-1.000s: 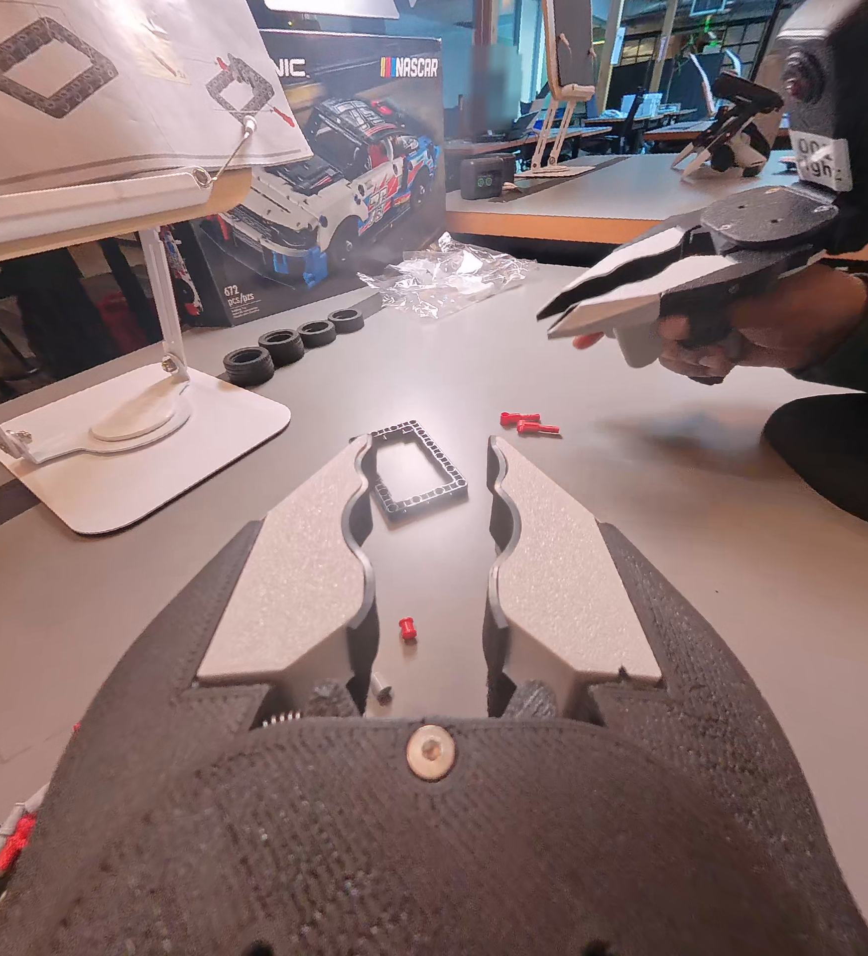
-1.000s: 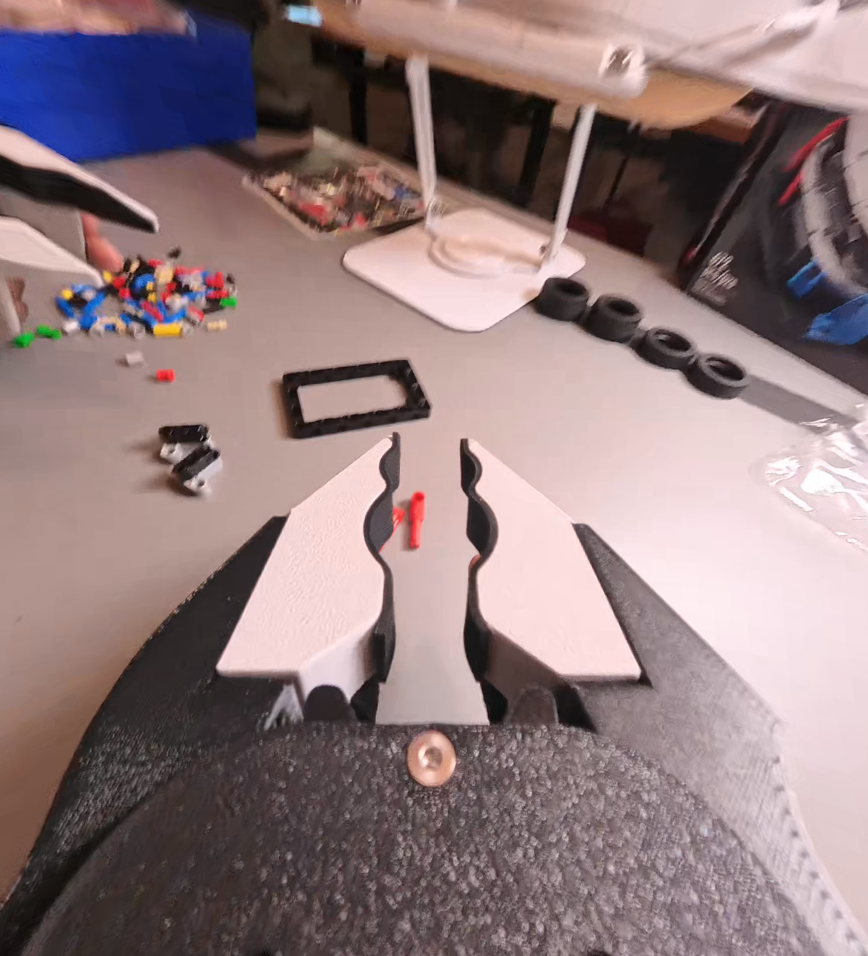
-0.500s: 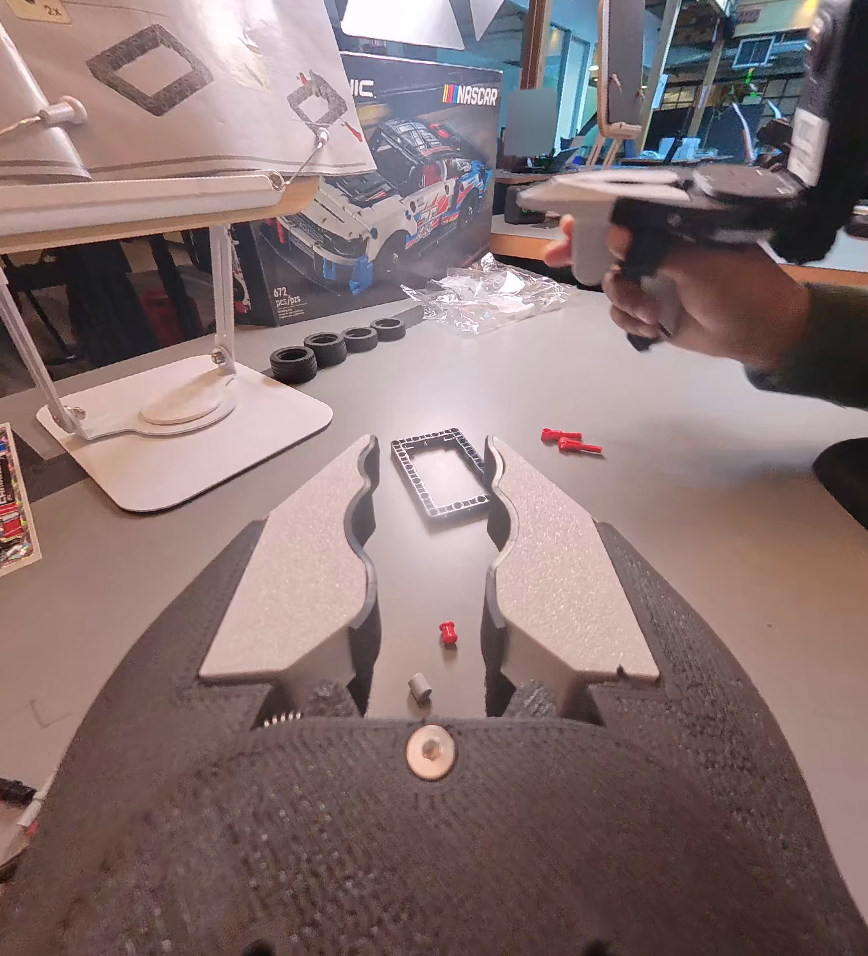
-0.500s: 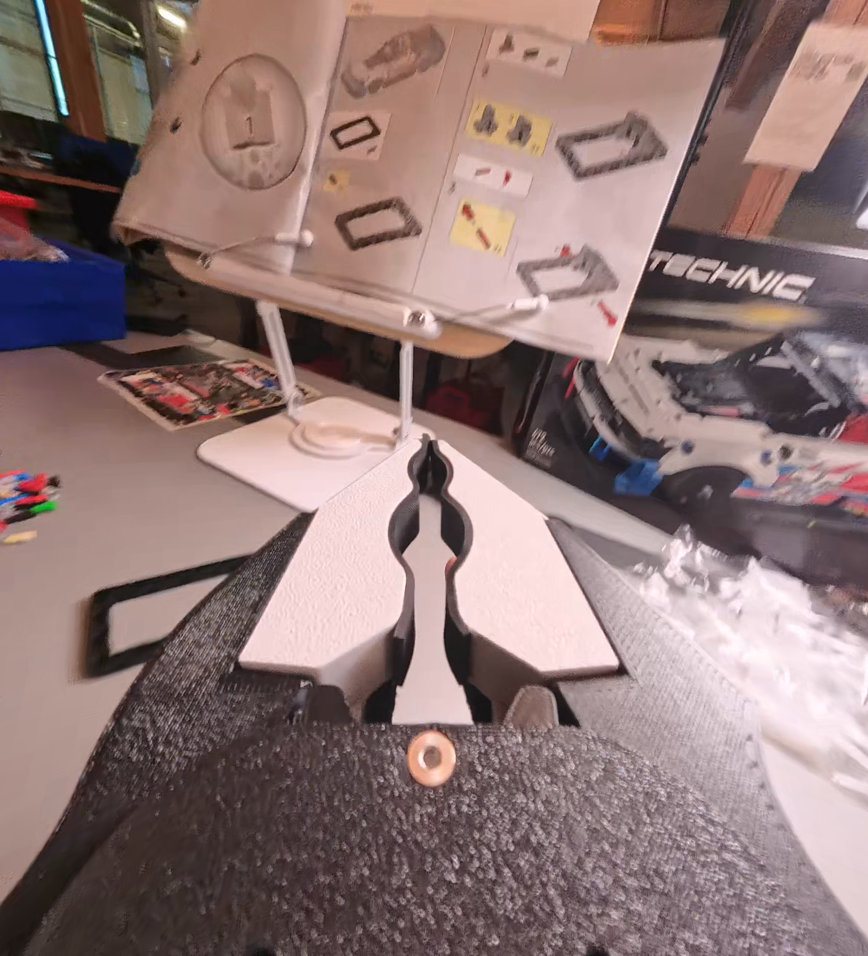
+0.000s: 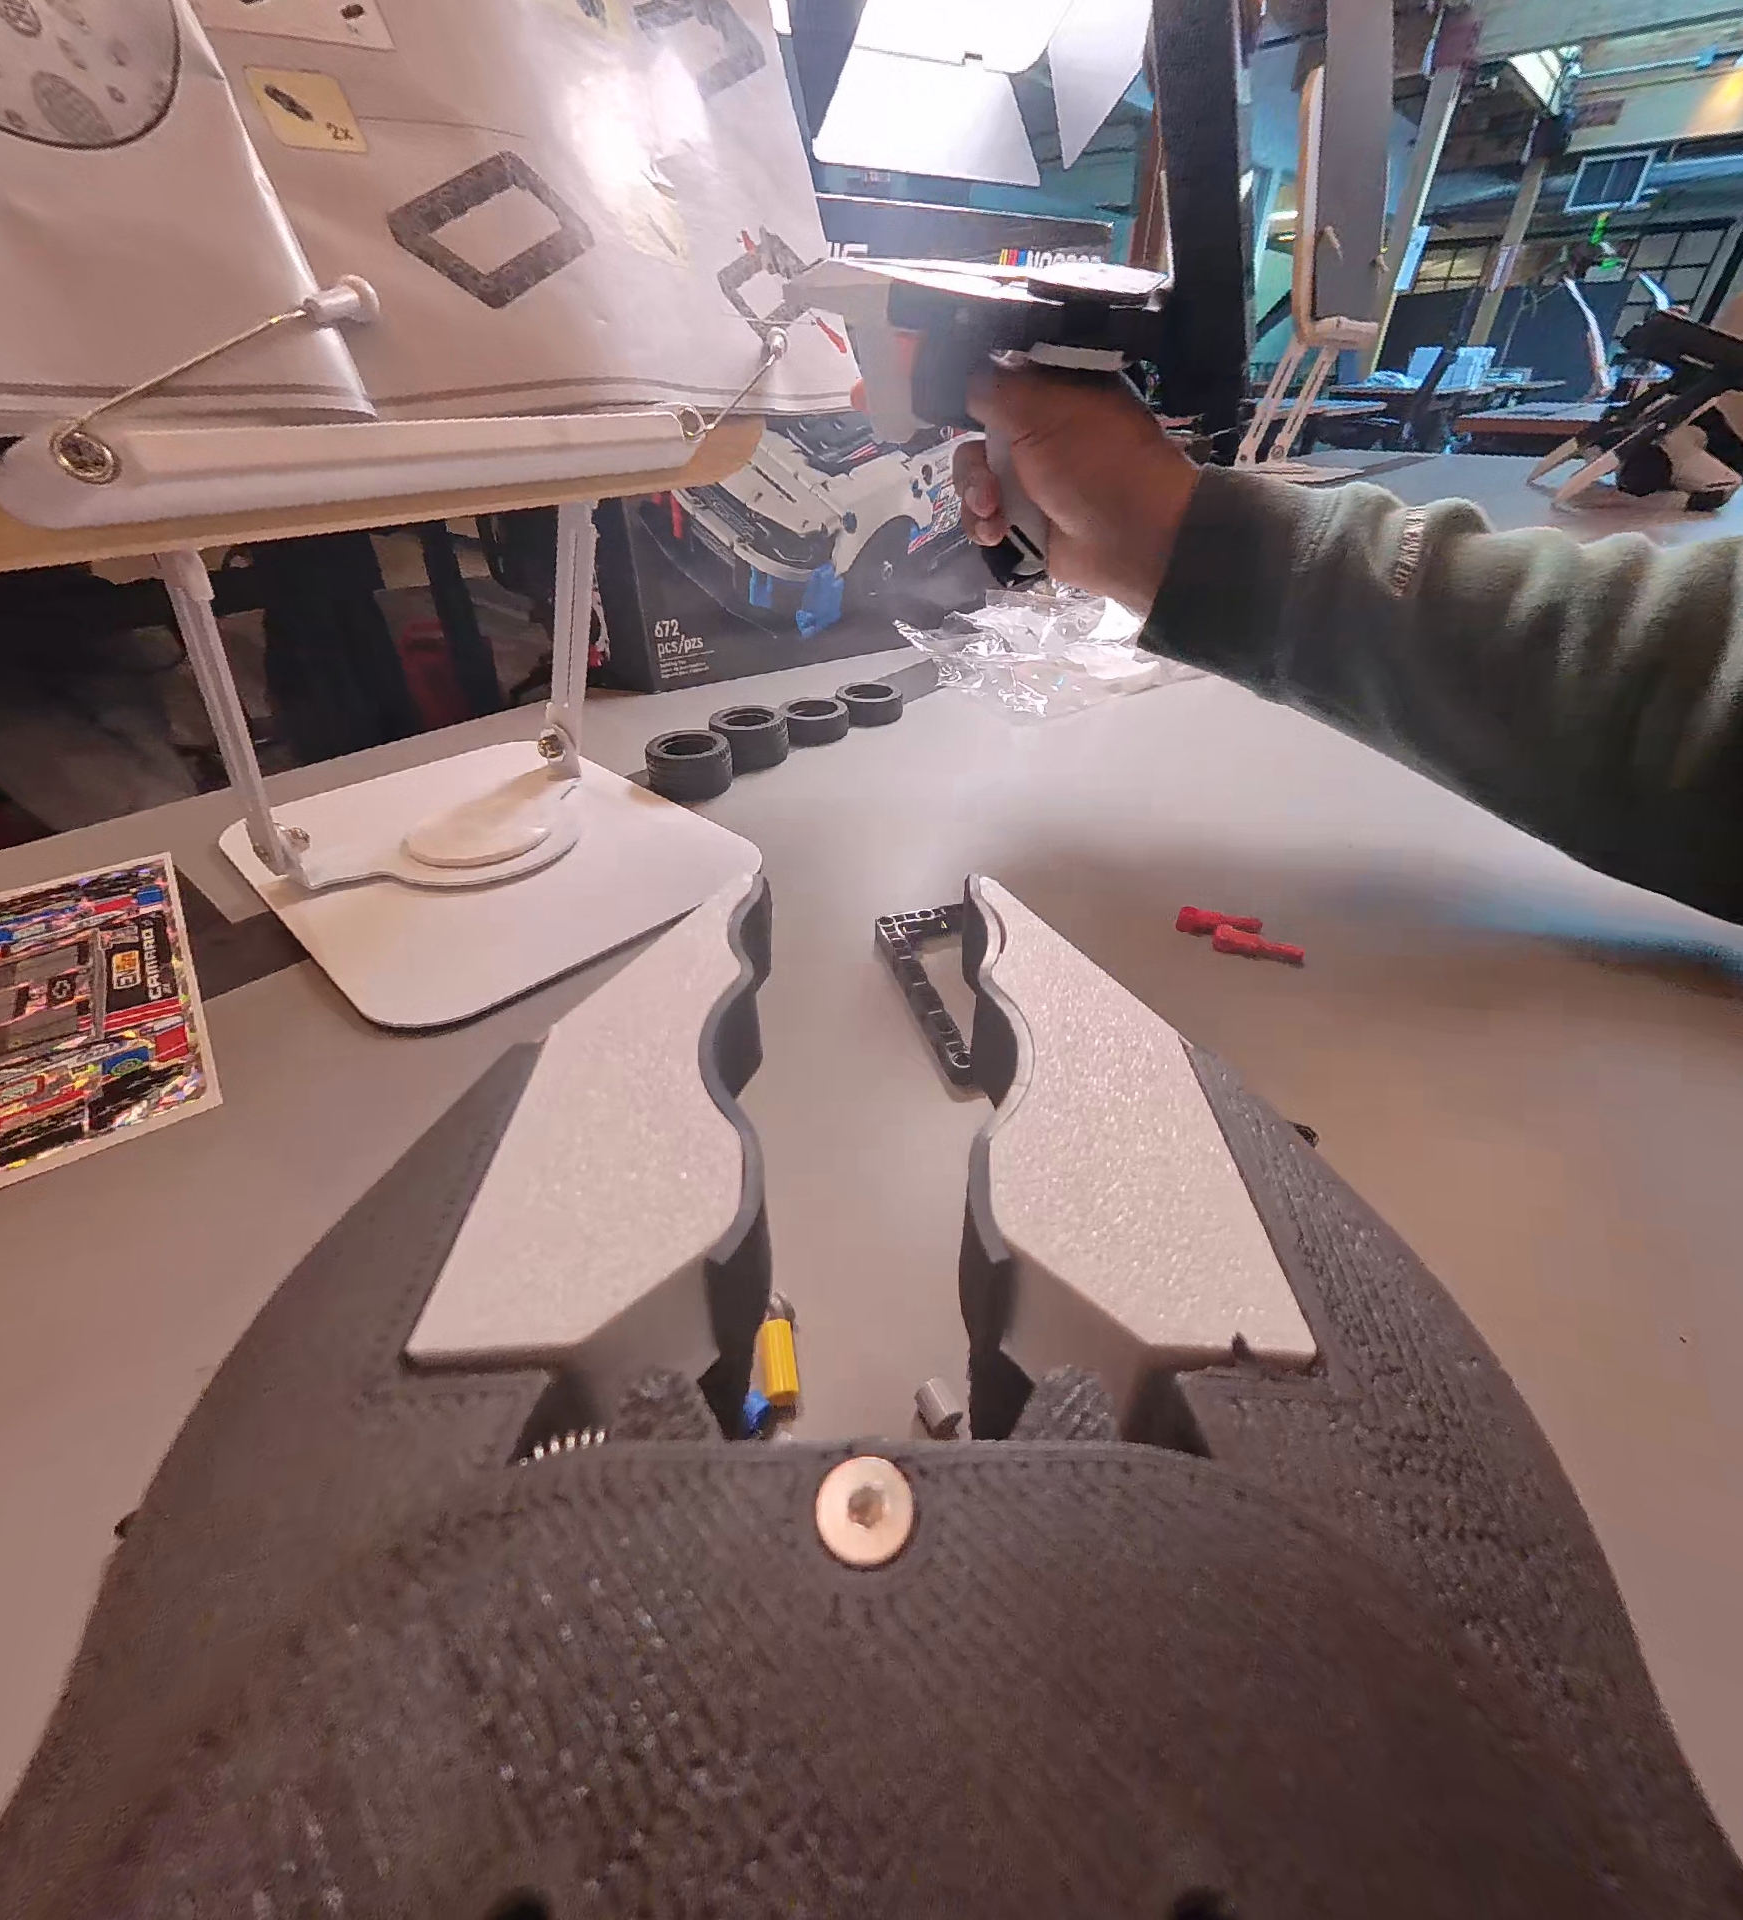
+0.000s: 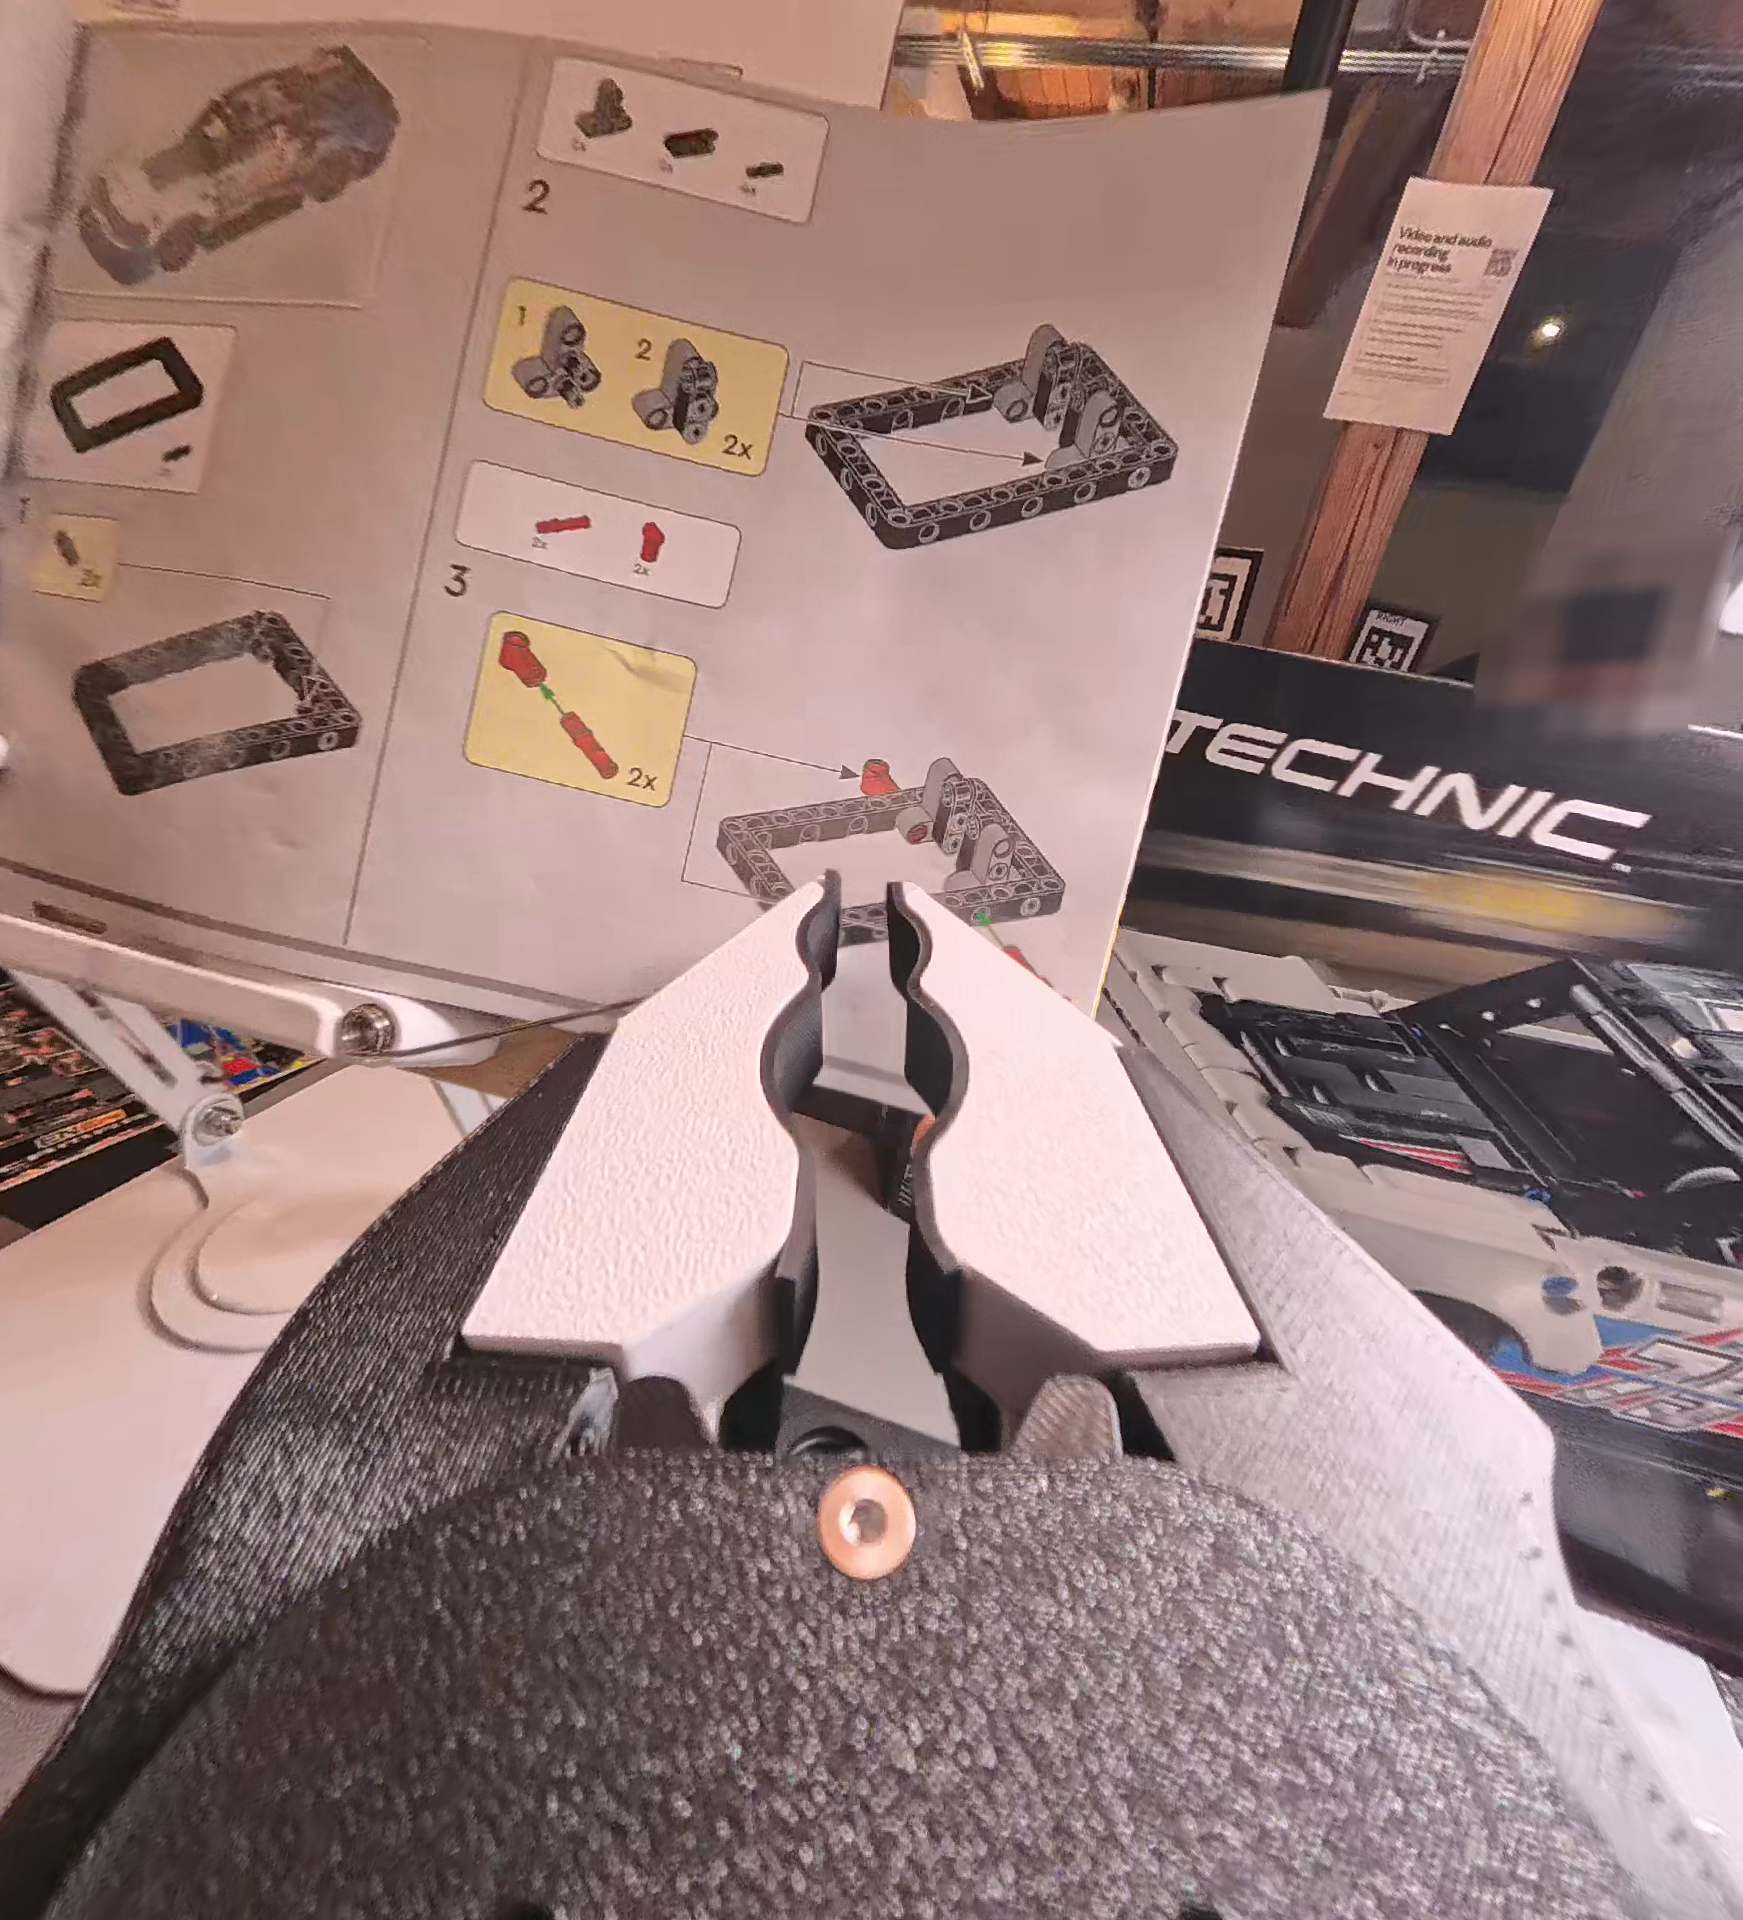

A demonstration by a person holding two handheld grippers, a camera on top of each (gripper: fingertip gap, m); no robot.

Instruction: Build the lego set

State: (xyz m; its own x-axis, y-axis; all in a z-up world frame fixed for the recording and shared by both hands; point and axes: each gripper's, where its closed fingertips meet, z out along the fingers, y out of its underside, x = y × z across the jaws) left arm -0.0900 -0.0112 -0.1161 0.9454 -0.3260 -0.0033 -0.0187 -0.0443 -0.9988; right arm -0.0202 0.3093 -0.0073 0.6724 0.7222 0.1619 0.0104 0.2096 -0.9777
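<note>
My left gripper (image 5: pixel 867 904) is open and empty, low over the grey table. A black rectangular Lego frame (image 5: pixel 924 987) lies flat just ahead, partly hidden behind my right finger. Two red pins (image 5: pixel 1236 935) lie to the right of it. Small yellow (image 5: pixel 775 1361) and grey (image 5: pixel 938 1408) pieces lie between my fingers near their base. My right gripper (image 6: pixel 862 888) is raised off the table, empty, its jaws shut to a narrow slit, and it points at the open instruction booklet (image 6: pixel 638 468). It also shows in the left wrist view (image 5: pixel 815 281), held by a hand.
The booklet rests on a white stand (image 5: pixel 493 894) at the left. Several black tyres (image 5: pixel 773 727) sit in a row behind it. The set's box (image 6: pixel 1469 935), a crumpled plastic bag (image 5: pixel 1023 655) and a sticker sheet (image 5: pixel 36 1029) are nearby. A sleeved arm (image 5: pixel 1469 665) crosses the right side. There is about 35 centimeters between the tips of the two grippers.
The right gripper rose from over the red pins, closed, and swung up toward the booklet. The left gripper shifted back and left, so the frame now sits behind its right finger.
</note>
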